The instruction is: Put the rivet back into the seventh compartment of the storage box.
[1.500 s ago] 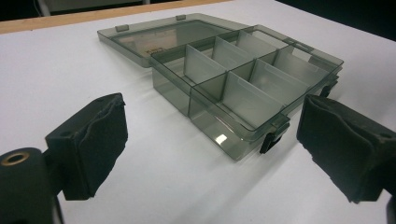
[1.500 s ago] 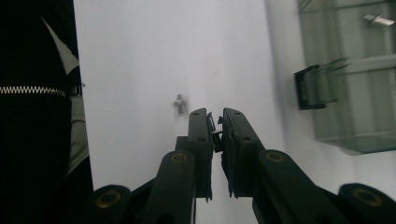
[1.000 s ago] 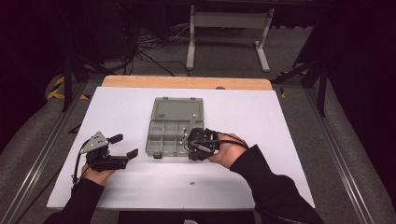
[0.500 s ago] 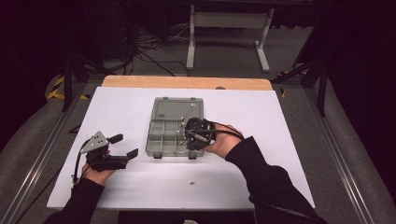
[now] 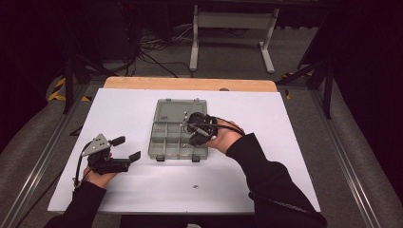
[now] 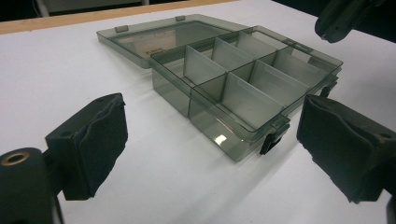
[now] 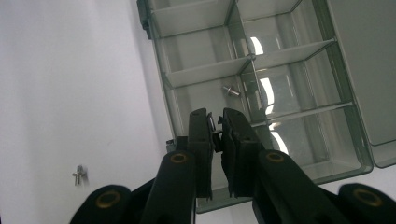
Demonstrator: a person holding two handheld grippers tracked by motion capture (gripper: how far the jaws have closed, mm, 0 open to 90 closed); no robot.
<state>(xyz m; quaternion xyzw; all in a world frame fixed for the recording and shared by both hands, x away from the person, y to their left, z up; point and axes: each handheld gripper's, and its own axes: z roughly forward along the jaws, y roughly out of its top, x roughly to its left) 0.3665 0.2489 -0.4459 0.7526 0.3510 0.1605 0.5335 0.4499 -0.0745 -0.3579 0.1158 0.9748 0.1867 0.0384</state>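
A smoky clear compartment box [image 5: 164,142] lies open in the middle of the white table, its lid [image 5: 177,110] flat behind it. My right gripper [image 5: 192,133] hovers over the box's right compartments. In the right gripper view its jaws [image 7: 215,117] are shut on a small silver screw [image 7: 213,125]. Another screw [image 7: 229,90] lies inside one compartment of the box [image 7: 205,72]. My left gripper [image 5: 127,148] rests on the table left of the box, open and holding nothing. Its pads [image 6: 95,140] frame the box's near corner [image 6: 243,133].
One loose screw [image 5: 195,186] lies on the white mat in front of the box, also seen on the mat as a screw [image 7: 79,175] in the right gripper view. The table's wooden far edge [image 5: 190,84] borders a dark floor with cables and a stand.
My right gripper has moved from the box's front right edge farther back, over the compartments, still shut. The left gripper has stayed where it was.
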